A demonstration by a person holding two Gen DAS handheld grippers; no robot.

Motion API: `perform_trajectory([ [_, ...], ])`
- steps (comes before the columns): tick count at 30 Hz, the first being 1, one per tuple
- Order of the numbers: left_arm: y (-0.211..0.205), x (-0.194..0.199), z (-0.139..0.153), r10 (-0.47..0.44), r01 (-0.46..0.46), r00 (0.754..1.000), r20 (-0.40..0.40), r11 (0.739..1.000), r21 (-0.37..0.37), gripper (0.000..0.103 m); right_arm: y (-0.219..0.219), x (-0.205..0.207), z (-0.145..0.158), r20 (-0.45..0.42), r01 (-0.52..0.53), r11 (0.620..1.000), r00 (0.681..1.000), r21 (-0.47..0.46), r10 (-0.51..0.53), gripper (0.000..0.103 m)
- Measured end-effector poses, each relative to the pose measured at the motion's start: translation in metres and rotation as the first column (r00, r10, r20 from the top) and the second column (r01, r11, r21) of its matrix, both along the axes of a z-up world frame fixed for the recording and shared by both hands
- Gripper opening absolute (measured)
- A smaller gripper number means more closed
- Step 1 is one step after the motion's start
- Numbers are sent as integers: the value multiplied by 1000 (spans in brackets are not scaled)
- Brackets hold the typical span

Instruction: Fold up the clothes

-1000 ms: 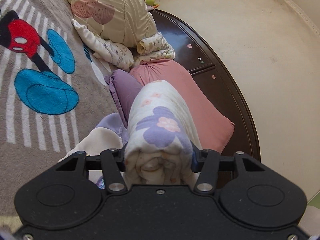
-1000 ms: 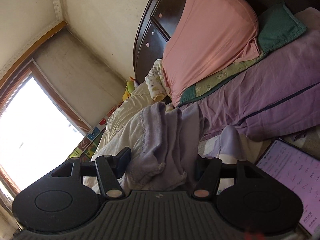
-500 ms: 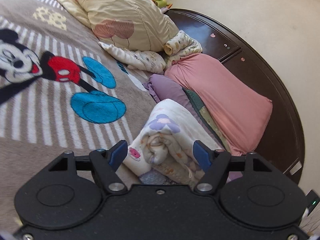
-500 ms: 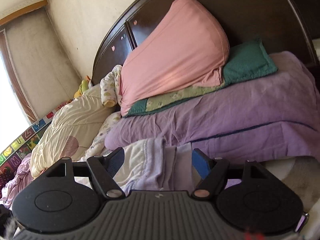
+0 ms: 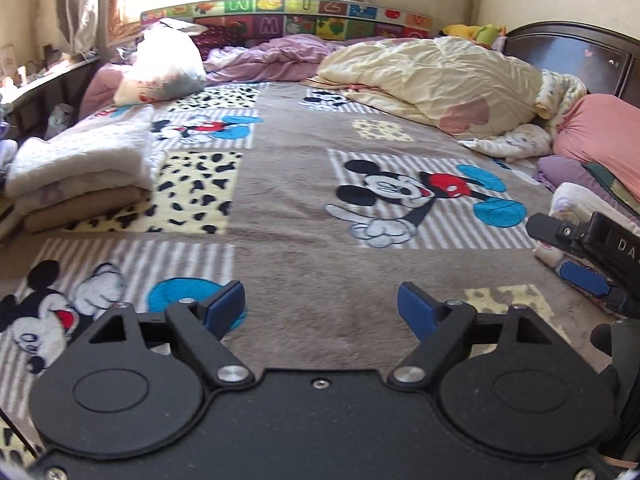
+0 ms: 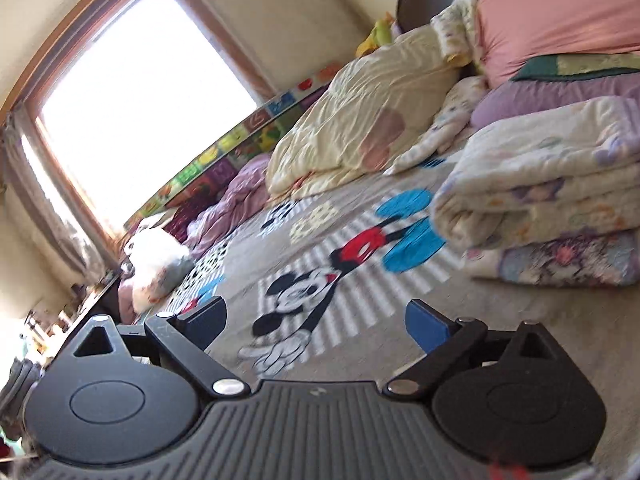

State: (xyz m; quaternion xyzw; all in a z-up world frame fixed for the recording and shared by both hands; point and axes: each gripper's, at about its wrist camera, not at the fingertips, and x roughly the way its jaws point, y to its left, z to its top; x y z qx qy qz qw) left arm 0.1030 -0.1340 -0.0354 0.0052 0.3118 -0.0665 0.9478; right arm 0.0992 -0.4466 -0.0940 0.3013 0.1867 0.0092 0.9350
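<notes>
A folded floral garment (image 6: 552, 196), cream with purple flowers, lies on the cartoon-mouse blanket (image 5: 300, 216) by the pillows; in the left wrist view only its end (image 5: 576, 204) shows behind the other tool. My left gripper (image 5: 320, 306) is open over bare blanket, nothing between its blue pads. My right gripper (image 6: 316, 320) is open too, standing left of and apart from the folded garment. The right gripper's fingers (image 5: 580, 276) appear at the right edge of the left wrist view. A stack of folded white and tan cloth (image 5: 80, 172) rests at the bed's left edge.
A cream quilt (image 5: 436, 76) is heaped at the far right, with a pink pillow (image 5: 600, 132) and a purple pillow (image 5: 568, 172) against the dark headboard (image 5: 580, 48). A white bag (image 5: 164, 68) and crumpled purple bedding (image 5: 272, 60) lie under the window.
Both grippers let go of the folded floral garment, which now lies by the pillows, and pulled back. Both views have swung toward the window and the middle of the bed.
</notes>
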Motion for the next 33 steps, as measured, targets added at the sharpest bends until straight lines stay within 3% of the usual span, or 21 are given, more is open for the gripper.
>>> perform_trajectory([
  [4, 47, -31, 11, 96, -98, 994, 47, 995, 35, 92, 74, -13, 3, -58, -170, 985, 984, -40, 168, 102],
  [12, 102, -59, 15, 192, -193, 981, 25, 981, 18, 97, 168, -61, 0, -173, -310, 948, 940, -77, 293, 103],
  [18, 107, -70, 13, 209, -209, 978, 11, 976, 57, 102, 185, -82, -6, -233, -331, 939, 924, -94, 302, 103],
  [23, 120, -69, 6, 136, -148, 982, -129, 985, -85, 103, 196, -95, 0, -248, -338, 934, 920, -116, 302, 103],
  [33, 117, -70, -10, 90, -100, 983, -160, 994, -55, 103, 214, -107, 5, -293, -351, 920, 911, -174, 292, 103],
])
